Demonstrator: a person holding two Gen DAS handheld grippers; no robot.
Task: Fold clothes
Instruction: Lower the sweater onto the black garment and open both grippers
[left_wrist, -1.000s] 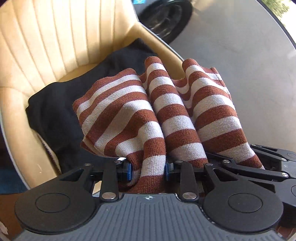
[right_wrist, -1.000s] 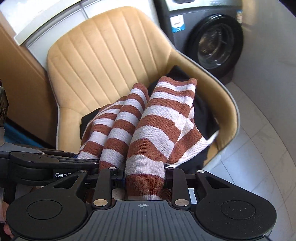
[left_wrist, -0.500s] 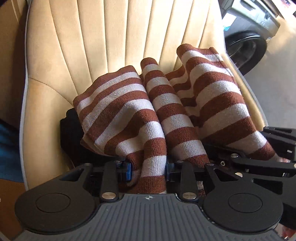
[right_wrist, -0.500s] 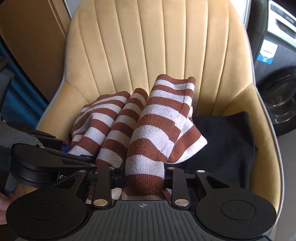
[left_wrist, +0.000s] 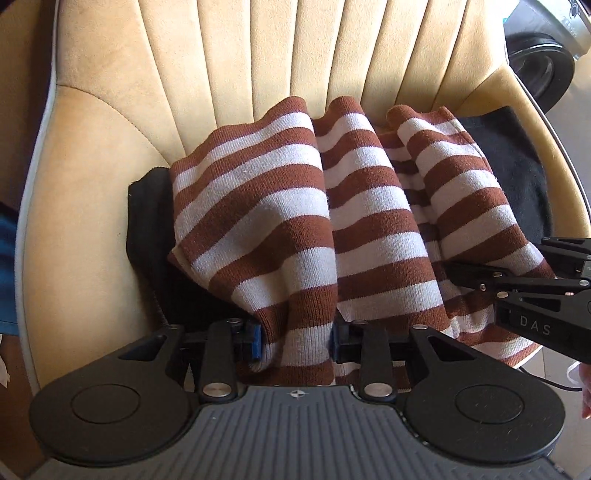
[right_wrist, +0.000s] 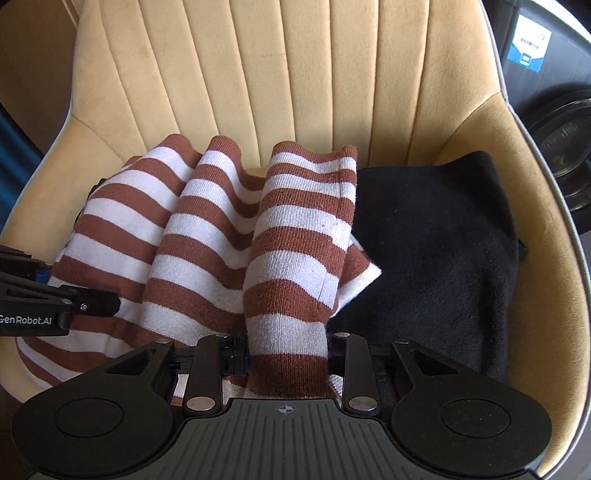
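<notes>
A brown-and-white striped knit garment (left_wrist: 295, 221) (right_wrist: 229, 236) hangs in folds over the seat of a beige chair. My left gripper (left_wrist: 297, 338) is shut on its near edge, and my right gripper (right_wrist: 286, 354) is shut on another bunch of the same edge. In the left wrist view the right gripper's body (left_wrist: 524, 291) enters from the right; in the right wrist view the left gripper's body (right_wrist: 44, 302) enters from the left. A black garment (right_wrist: 436, 251) (left_wrist: 155, 221) lies on the seat, partly under the striped one.
The beige ribbed chair (left_wrist: 229, 66) (right_wrist: 288, 74) fills both views, its raised sides flanking the clothes. A dark washing machine (right_wrist: 554, 92) (left_wrist: 543, 70) stands behind the chair on the right. A bit of a person's hand (left_wrist: 585, 384) shows at the right edge.
Both grippers, still holding the striped garment, have swung from the floor and washing machine side to face the chair back and lowered it toward the seat, over the black garment.
</notes>
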